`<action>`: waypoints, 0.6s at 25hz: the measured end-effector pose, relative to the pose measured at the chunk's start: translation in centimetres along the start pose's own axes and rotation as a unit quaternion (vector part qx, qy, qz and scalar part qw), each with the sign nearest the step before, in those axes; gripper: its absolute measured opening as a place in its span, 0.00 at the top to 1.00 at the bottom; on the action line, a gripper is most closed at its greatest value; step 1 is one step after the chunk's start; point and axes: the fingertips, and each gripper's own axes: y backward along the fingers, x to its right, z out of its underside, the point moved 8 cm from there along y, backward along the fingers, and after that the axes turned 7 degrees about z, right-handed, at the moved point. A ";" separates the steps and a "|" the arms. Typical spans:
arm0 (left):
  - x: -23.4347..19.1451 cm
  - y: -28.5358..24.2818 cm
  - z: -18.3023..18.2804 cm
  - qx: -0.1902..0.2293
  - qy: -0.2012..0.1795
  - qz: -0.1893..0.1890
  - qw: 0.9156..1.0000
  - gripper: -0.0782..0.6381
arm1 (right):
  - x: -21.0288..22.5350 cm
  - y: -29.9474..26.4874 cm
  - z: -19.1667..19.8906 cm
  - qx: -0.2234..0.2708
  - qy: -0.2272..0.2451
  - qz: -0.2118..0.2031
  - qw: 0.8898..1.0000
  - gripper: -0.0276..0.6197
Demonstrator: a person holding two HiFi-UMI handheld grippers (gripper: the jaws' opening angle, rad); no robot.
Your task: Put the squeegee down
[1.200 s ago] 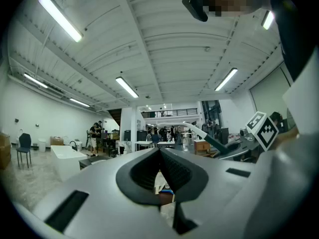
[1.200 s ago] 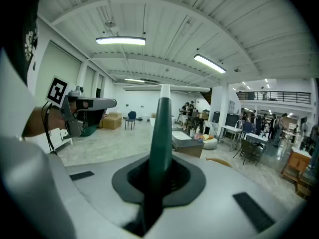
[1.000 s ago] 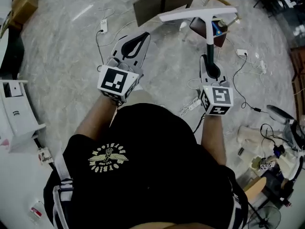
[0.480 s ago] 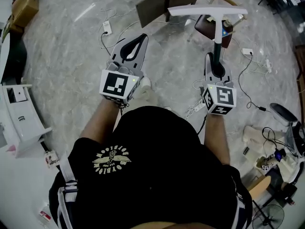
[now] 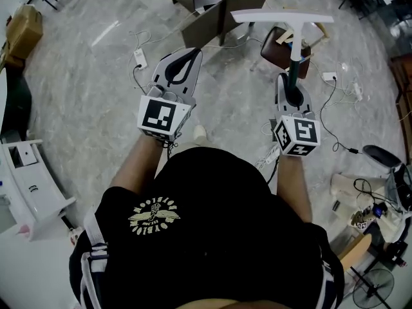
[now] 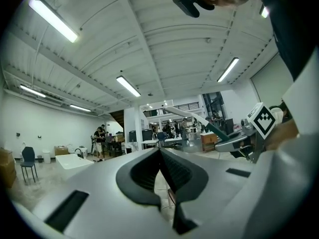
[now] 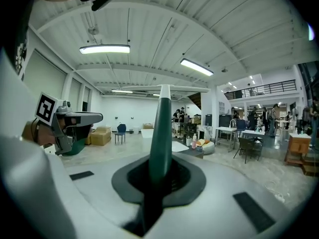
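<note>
Your right gripper (image 5: 291,81) has its jaws grasping the green-handled, white-bladed squeegee (image 5: 283,17) by its handle; your left gripper (image 5: 185,55) has its jaws clenched together, empty

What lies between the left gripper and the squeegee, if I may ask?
The head view shows only marble floor between the left gripper and the squeegee in the right gripper.

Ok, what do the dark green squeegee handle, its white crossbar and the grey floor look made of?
Dark green squeegee handle: likely moulded plastic, smooth with a dull sheen. White crossbar: probably plastic too, matte and even; no rubber strip can be made out. Grey floor: polished stone or marble-look tile, veined, with a bright light streak.
</note>
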 end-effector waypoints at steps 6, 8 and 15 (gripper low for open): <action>-3.5 -2.1 -0.1 0.003 -0.003 0.032 0.999 0.86 | -1.0 -3.2 -1.2 -0.003 -0.005 0.013 1.000 0.90; -5.4 -2.2 0.1 0.008 -0.007 0.037 0.999 0.86 | -2.0 -4.3 -1.7 -0.004 -0.004 0.015 1.000 0.90; -8.6 -3.1 0.2 0.037 -0.006 0.049 0.998 0.86 | -2.9 -6.2 -3.2 0.003 0.020 0.030 0.999 0.90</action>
